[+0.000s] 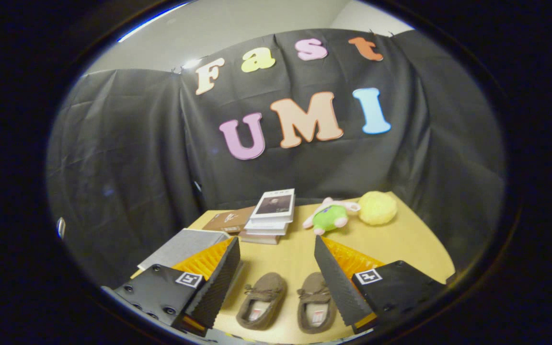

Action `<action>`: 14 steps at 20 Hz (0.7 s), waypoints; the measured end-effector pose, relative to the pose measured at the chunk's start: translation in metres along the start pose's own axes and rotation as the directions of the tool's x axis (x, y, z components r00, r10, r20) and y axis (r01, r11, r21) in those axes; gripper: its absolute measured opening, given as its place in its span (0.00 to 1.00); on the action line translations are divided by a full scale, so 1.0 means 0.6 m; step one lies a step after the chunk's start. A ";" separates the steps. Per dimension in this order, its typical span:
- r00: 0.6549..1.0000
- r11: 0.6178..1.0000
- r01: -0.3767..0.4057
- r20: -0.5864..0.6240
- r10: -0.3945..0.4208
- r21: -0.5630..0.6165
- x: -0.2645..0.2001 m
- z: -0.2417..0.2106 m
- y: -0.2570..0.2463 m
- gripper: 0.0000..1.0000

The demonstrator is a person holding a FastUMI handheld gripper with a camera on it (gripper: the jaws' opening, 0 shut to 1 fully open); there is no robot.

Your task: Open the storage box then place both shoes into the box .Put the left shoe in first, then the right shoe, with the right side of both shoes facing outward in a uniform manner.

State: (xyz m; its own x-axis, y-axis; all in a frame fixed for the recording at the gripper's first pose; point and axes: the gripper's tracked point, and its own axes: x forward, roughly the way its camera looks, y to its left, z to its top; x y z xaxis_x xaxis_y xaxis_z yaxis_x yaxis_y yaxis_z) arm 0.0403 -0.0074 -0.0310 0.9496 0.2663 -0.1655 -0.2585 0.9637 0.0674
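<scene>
Gripper view: hand-held gripper (276, 287) released, fingers spread over paired shoes (285, 306); grey box (182, 247) at 10 o'clock, lid apparently unopened, likely first target.

A staged recording booth, not a lived-in room: hung all round with creased black cloth (127, 158) as a wall, plain pale wall and ceiling (237, 24) showing above it. Dressed with household props on a light wooden tabletop (415, 239): a stack of white books (271, 215), a flat brown box (228, 221), a green and pink plush toy (331, 215), a fluffy yellow ball (377, 208), a pair of brown slippers (285, 303) (homely, but arranged).
</scene>
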 end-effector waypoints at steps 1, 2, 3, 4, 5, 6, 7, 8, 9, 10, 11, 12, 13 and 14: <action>0.999 0.999 -0.028 -0.022 0.028 0.035 0.009 -0.015 0.016 0.99; 0.998 0.996 -0.045 -0.047 0.049 0.078 0.016 -0.033 0.029 0.99; 0.995 0.990 -0.065 -0.071 0.075 0.128 0.023 -0.050 0.047 0.99; 0.991 0.980 -0.076 -0.093 0.094 0.181 0.030 -0.066 0.065 0.99; 0.987 0.968 -0.085 -0.112 0.113 0.235 0.036 -0.080 0.082 0.99; 0.983 0.954 -0.088 -0.130 0.130 0.288 0.041 -0.096 0.099 0.99; 0.979 0.938 -0.084 -0.149 0.141 0.336 0.049 -0.113 0.115 0.99; 0.975 0.922 -0.078 -0.165 0.150 0.379 0.056 -0.126 0.128 0.99; 0.972 0.907 -0.067 -0.179 0.154 0.416 0.064 -0.140 0.139 0.99; 0.969 0.892 -0.050 -0.196 0.153 0.450 0.067 -0.155 0.149 0.99; 0.966 0.874 -0.027 -0.213 0.147 0.485 0.074 -0.170 0.155 0.99; 0.964 0.855 -0.004 -0.226 0.142 0.519 0.077 -0.184 0.162 0.99; 0.962 0.833 0.018 -0.236 0.136 0.553 0.080 -0.198 0.168 0.99; 0.960 0.811 0.041 -0.249 0.131 0.584 0.086 -0.214 0.175 0.99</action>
State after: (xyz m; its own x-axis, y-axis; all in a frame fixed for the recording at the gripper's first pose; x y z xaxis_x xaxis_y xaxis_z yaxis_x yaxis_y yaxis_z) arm 0.0394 0.1100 -0.1588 0.8334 0.3868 -0.3947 -0.0669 0.7796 0.6227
